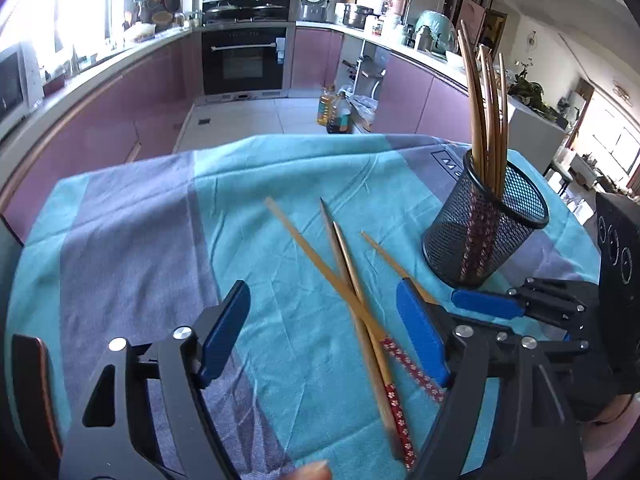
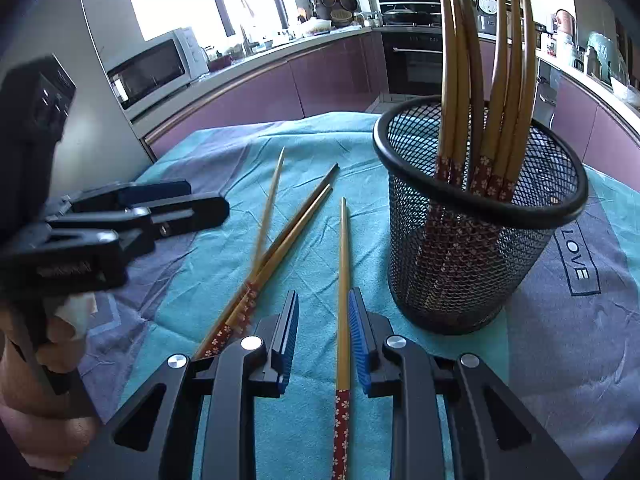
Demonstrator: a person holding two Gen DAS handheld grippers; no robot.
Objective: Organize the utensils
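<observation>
Several wooden chopsticks with red flowered ends lie on the teal cloth. Three crossed ones (image 1: 352, 300) lie between the fingers of my open left gripper (image 1: 324, 312); they also show in the right wrist view (image 2: 280, 240). A single chopstick (image 2: 343, 292) lies between the fingers of my right gripper (image 2: 323, 312), which is open around it, close but not gripping. A black mesh cup (image 2: 476, 232) stands to the right with several chopsticks (image 2: 492, 64) upright in it; it also shows in the left wrist view (image 1: 484, 224).
The table is covered by a teal and grey cloth (image 1: 160, 240) with a "LOVE" label (image 2: 576, 260). The right gripper appears in the left wrist view (image 1: 520, 308), and the left gripper in the right wrist view (image 2: 152, 208). Purple kitchen cabinets and an oven (image 1: 244, 60) lie beyond.
</observation>
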